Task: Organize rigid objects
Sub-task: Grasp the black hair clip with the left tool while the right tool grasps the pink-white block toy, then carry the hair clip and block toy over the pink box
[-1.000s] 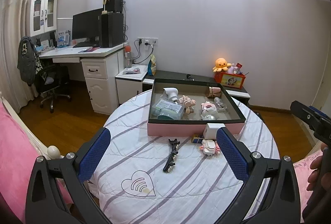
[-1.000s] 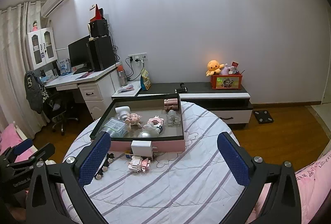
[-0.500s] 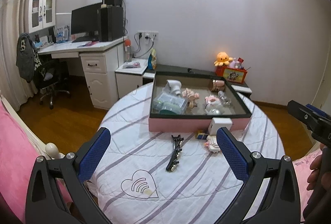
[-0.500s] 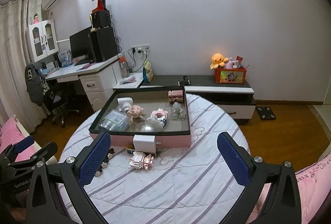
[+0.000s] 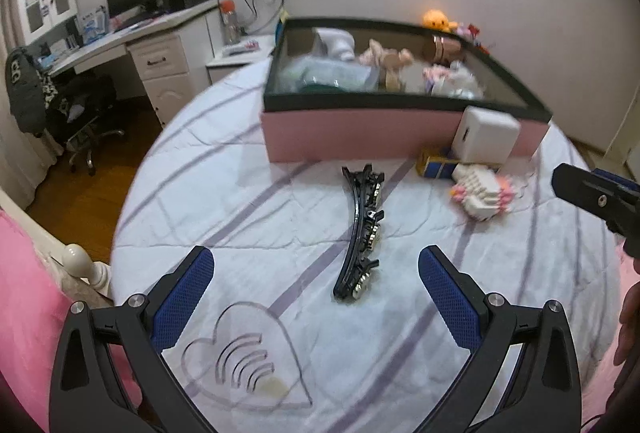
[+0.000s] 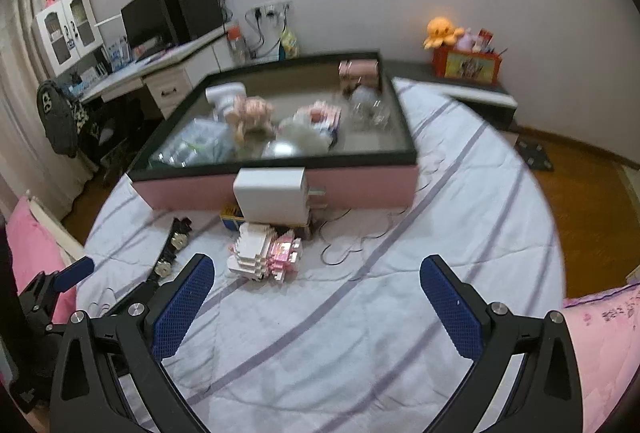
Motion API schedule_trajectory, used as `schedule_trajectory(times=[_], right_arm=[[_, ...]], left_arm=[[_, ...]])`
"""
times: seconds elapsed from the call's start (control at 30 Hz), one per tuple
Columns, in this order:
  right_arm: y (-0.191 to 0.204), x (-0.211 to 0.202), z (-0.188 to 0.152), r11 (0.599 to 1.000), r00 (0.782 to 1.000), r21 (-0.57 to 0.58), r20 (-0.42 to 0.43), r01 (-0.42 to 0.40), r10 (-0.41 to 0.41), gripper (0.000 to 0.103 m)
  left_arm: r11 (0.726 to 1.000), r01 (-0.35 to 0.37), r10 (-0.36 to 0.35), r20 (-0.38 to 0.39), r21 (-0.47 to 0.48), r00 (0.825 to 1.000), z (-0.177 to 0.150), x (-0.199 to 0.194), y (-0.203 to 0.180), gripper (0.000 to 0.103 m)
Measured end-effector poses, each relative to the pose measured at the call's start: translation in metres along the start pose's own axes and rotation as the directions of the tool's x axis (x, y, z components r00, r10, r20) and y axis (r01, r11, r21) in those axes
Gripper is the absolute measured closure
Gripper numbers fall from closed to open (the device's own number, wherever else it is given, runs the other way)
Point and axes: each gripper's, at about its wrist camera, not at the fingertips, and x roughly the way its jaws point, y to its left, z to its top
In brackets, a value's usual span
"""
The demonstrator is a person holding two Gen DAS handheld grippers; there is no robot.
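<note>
A long black hair clip [image 5: 361,231] lies on the striped round table, just ahead of my open left gripper [image 5: 316,291]. To its right sit a pink-and-white block toy [image 5: 482,195], a white charger [image 5: 486,135] and a small blue-and-yellow box [image 5: 434,163], all beside the pink box [image 5: 360,127] with a black rim that holds several items. In the right wrist view my right gripper [image 6: 316,293] is open above the cloth, with the block toy [image 6: 264,253] just beyond its left finger, the charger [image 6: 272,195] behind that, and the hair clip [image 6: 170,251] to the left.
A clear heart-shaped plate [image 5: 240,357] lies by my left gripper's left finger. Pink bedding [image 6: 604,349] borders the table on both sides. A desk [image 5: 132,41] with a monitor and a chair stand far left; a low cabinet [image 6: 460,91] runs along the wall.
Both grippers have moved forward and tilted down toward the table; the hair clip, block toy and pink box now loom much larger. Nothing has been picked up.
</note>
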Motion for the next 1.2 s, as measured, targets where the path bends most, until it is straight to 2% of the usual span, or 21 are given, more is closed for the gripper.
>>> schedule_trajectory(times=[0.23, 0.3, 0.43, 0.53, 0.6, 0.63, 0.7, 0.73, 0.87, 1.2], right_arm=[[0.011, 0.045, 0.001, 1.0, 0.997, -0.005, -0.068, -0.024, 0.023, 0.0], [0.012, 0.056, 0.002, 1.0, 0.996, -0.002, -0.085, -0.03, 0.03, 0.0], [0.018, 0.067, 0.003, 0.999, 0.994, -0.01, -0.101, -0.047, 0.045, 0.009], [0.023, 0.07, 0.002, 0.998, 0.995, -0.041, -0.099, -0.039, 0.035, 0.015], [0.025, 0.07, 0.003, 0.998, 0.994, -0.048, -0.097, -0.047, 0.043, 0.021], [0.026, 0.07, 0.002, 0.997, 0.994, -0.054, -0.094, -0.053, 0.048, 0.028], [0.026, 0.068, 0.002, 0.997, 0.994, -0.058, -0.092, -0.059, 0.054, 0.034], [0.026, 0.067, 0.002, 0.996, 0.994, -0.061, -0.09, -0.062, 0.056, 0.04], [0.023, 0.064, -0.001, 0.995, 0.993, -0.053, -0.088, -0.084, 0.079, 0.042], [0.016, 0.044, -0.006, 0.995, 0.994, -0.06, -0.067, -0.085, 0.081, 0.042]], left_arm=[[0.999, -0.016, 0.018, -0.062, 0.039, 0.998, 0.009, 0.032, -0.007, 0.0], [0.999, -0.014, 0.017, -0.058, 0.043, 0.998, 0.013, 0.035, -0.009, 0.0], [0.999, 0.012, -0.009, -0.076, 0.044, 0.997, 0.019, 0.042, -0.011, 0.004], [0.999, 0.028, -0.025, -0.07, 0.042, 0.997, 0.021, 0.043, -0.011, 0.014], [0.998, 0.039, -0.036, -0.059, 0.048, 0.998, 0.021, 0.041, -0.013, 0.03], [0.997, 0.044, -0.041, -0.052, 0.055, 0.998, 0.021, 0.039, -0.015, 0.034], [0.996, 0.055, -0.053, -0.043, 0.067, 0.998, 0.02, 0.037, -0.019, 0.048], [0.996, 0.056, -0.054, -0.042, 0.069, 0.998, 0.02, 0.036, -0.02, 0.051], [0.995, 0.078, -0.075, -0.041, 0.068, 0.996, 0.021, 0.033, -0.022, 0.084], [0.994, 0.108, -0.108, -0.029, 0.03, 0.994, 0.014, 0.017, -0.017, 0.084]])
